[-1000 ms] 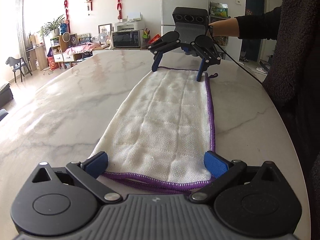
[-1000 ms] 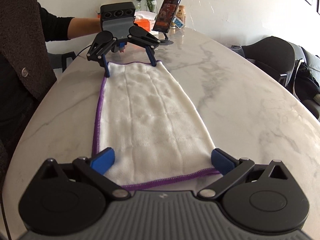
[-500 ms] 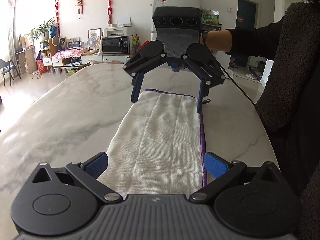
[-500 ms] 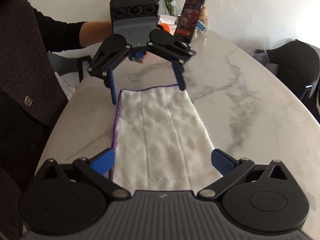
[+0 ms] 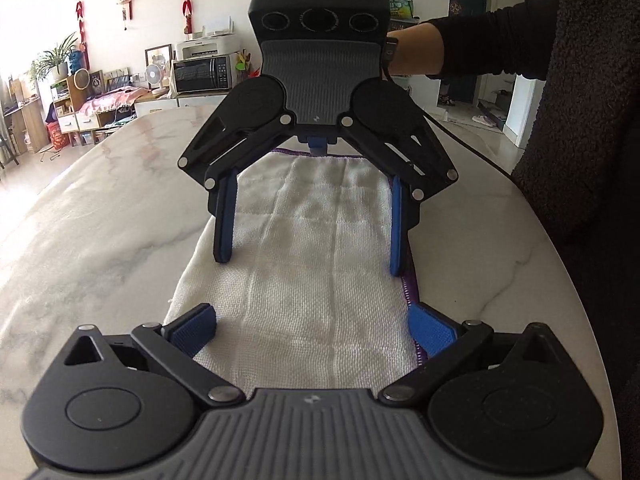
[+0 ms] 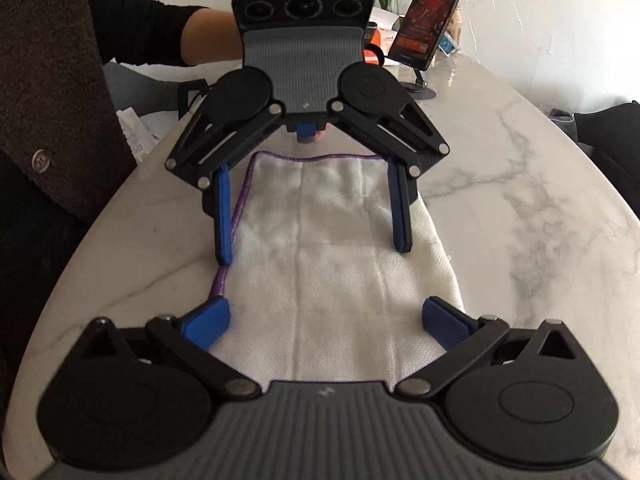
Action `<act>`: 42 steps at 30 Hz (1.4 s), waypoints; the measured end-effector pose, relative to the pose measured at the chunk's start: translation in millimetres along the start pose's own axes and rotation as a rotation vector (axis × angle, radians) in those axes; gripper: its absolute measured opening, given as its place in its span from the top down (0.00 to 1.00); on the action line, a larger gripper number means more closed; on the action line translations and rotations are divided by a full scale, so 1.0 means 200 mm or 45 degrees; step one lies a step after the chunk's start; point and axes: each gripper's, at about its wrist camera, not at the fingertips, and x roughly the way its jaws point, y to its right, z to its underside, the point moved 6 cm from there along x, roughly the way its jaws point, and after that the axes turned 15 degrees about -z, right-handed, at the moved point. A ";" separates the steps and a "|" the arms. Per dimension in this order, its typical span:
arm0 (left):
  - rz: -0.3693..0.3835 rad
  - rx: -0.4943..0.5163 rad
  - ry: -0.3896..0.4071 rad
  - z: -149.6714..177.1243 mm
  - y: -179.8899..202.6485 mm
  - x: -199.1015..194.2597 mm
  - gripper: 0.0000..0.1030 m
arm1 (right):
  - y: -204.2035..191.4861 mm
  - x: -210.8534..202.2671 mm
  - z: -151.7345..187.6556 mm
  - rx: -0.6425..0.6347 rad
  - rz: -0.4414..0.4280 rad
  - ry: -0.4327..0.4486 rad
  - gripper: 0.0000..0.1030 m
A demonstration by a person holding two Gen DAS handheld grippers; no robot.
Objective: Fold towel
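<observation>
A white towel with a purple hem [image 5: 312,264] lies flat as a long strip on the marble table [image 5: 100,216]; it also shows in the right wrist view [image 6: 332,264]. My left gripper [image 5: 313,330] is open, its blue pads straddling the towel's width over the middle of the strip. My right gripper [image 5: 312,262] faces it close by, also open, fingertips down at the towel's two long edges. In the right wrist view my right gripper [image 6: 325,324] is in the foreground and my left gripper [image 6: 314,256] is opposite. Neither holds the cloth.
A phone on a stand [image 6: 426,24] and a flower vase stand at the table's far end. The person's dark sleeve [image 5: 580,120] runs along one table edge. A dark chair [image 6: 612,136] sits beside the table.
Both grippers have moved toward each other along the towel, from its two ends to near its middle. Both stay open. The towel still lies flat.
</observation>
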 end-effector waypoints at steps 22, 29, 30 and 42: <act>-0.146 -0.078 -0.030 0.20 -0.03 -0.28 0.01 | -0.14 -0.37 0.37 0.242 0.279 0.090 0.00; -0.201 -0.119 -0.012 0.20 -0.03 -0.28 0.00 | -0.13 -0.32 0.35 0.262 0.315 0.100 0.00; -0.210 -0.123 -0.013 0.20 -0.04 -0.28 0.00 | -0.13 -0.32 0.35 0.266 0.321 0.104 0.00; -0.223 -0.142 -0.018 0.18 -0.08 -0.29 0.00 | -0.13 -0.31 0.35 0.344 0.442 0.206 0.00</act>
